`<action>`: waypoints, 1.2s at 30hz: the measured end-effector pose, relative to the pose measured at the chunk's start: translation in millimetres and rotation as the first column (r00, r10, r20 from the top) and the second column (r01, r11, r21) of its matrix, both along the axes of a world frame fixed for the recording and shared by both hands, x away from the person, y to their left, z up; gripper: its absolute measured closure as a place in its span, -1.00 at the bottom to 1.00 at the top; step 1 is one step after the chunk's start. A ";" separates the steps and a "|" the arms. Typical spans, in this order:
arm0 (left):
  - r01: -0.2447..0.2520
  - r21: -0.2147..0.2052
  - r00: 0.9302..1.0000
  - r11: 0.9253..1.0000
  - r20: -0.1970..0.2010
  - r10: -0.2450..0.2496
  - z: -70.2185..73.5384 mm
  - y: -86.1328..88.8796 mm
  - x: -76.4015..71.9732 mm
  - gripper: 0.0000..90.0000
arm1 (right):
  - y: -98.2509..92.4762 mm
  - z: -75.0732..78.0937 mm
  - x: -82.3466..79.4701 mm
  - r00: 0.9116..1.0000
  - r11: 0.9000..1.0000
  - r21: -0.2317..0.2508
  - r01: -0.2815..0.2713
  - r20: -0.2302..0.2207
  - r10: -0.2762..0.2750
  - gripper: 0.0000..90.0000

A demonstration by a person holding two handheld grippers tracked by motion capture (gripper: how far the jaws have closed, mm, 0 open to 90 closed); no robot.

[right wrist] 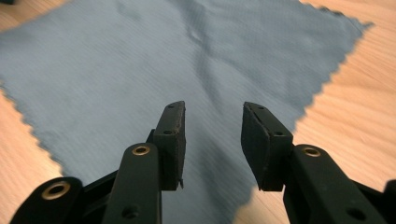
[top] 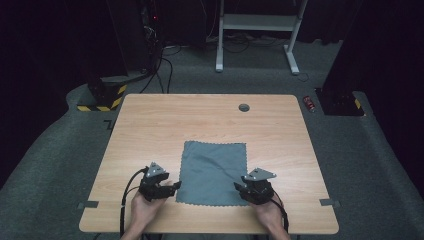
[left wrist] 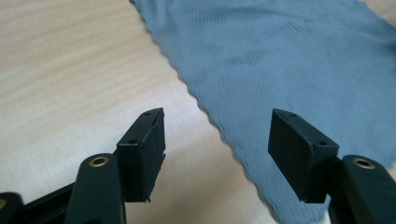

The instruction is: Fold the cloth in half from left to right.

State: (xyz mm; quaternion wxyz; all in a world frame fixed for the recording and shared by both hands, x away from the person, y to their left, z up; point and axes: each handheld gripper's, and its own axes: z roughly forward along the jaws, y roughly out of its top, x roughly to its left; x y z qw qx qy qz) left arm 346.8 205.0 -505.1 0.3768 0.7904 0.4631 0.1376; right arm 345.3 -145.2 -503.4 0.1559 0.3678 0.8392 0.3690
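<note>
Cloth: a grey square with zigzag edges, laid flat on the near middle of the wooden table. The left gripper is held at the cloth's near left corner, jaws spread wide, nothing gripped. The right gripper is held over the near right corner, jaws apart above the fabric, nothing pinched between them.

The wooden table has a light grain and a small round grey cap near its far edge. Two pieces of grey tape sit at its near corners. Behind it, on the grey carpet, stands a white metal frame. At the left is a yellow-and-black striped base with black cables near it. A small red can lies at the right.
</note>
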 end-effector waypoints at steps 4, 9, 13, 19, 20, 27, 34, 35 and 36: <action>-0.018 -0.015 1.000 1.000 -0.011 0.018 4.6 -1.4 18.0 -0.18 | 13.4 3.8 1.9 1.000 1.000 -0.006 -0.020 0.016 0.020 0.35; -0.027 0.010 0.999 1.000 -0.017 0.027 9.5 -6.5 37.7 -0.16 | 30.0 5.8 3.5 0.999 0.999 0.003 -0.051 0.019 0.051 0.40; -0.046 0.020 0.999 0.999 -0.026 0.047 11.7 -9.6 52.7 -0.12 | 46.9 5.3 3.2 0.997 0.997 0.009 -0.080 0.013 0.080 0.43; -0.063 0.032 0.998 0.998 -0.021 0.063 14.3 -14.4 71.7 -0.09 | 77.1 3.5 -0.5 0.991 0.991 0.025 -0.132 0.001 0.133 0.50; -0.064 0.030 0.998 0.998 -0.026 0.065 15.2 -14.9 74.3 -0.07 | 82.3 3.0 -1.5 0.989 0.989 0.029 -0.145 -0.005 0.145 0.51; -0.069 0.040 0.998 0.997 -0.009 0.070 22.6 -23.3 93.7 -0.07 | 120.6 -2.9 -8.5 0.975 0.974 0.047 -0.221 -0.019 0.222 0.56; -0.103 0.043 0.994 0.994 -0.022 0.104 22.0 -22.4 110.1 -0.06 | 158.0 -10.4 -19.7 0.953 0.953 0.003 -0.302 -0.011 0.302 0.58; -0.115 0.042 0.993 0.992 -0.030 0.117 19.9 -21.3 111.9 -0.06 | 160.3 -10.8 -20.8 0.952 0.952 -0.006 -0.305 -0.011 0.305 0.58; -0.124 0.054 0.991 0.991 -0.038 0.126 16.6 -19.5 114.9 -0.05 | 163.1 -11.5 -22.4 0.951 0.951 -0.014 -0.309 -0.012 0.309 0.58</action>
